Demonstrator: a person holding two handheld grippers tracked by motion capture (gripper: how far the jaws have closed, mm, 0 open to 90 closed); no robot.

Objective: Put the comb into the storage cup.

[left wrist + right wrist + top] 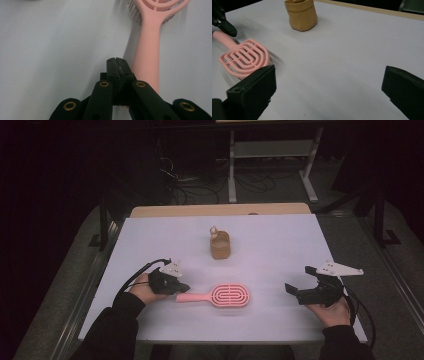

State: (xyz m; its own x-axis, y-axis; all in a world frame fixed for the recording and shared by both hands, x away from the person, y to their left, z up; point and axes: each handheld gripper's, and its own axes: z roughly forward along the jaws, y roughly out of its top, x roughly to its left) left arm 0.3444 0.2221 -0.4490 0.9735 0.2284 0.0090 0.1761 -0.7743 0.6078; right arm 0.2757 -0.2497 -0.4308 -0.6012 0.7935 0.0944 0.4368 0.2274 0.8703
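A pink hairbrush (222, 296) lies flat near the front of the white-covered table, bristles down and handle pointing left. My left gripper (182, 287) rests at the end of the handle. In the left gripper view its jaws (117, 60) are pressed together with nothing between them, and the pink handle (147, 57) runs alongside on their right. My right gripper (300, 280) sits to the right of the brush, apart from it. Its jaws stand wide open and empty (329, 85). The brush head (244, 58) lies off to its left.
A small tan pouch (220, 245) stands upright mid-table behind the brush, and the right gripper view shows this pouch (302, 15) too. The white sheet (280, 240) covers a wooden table (220, 210). Cables and desk legs lie on the dark floor beyond.
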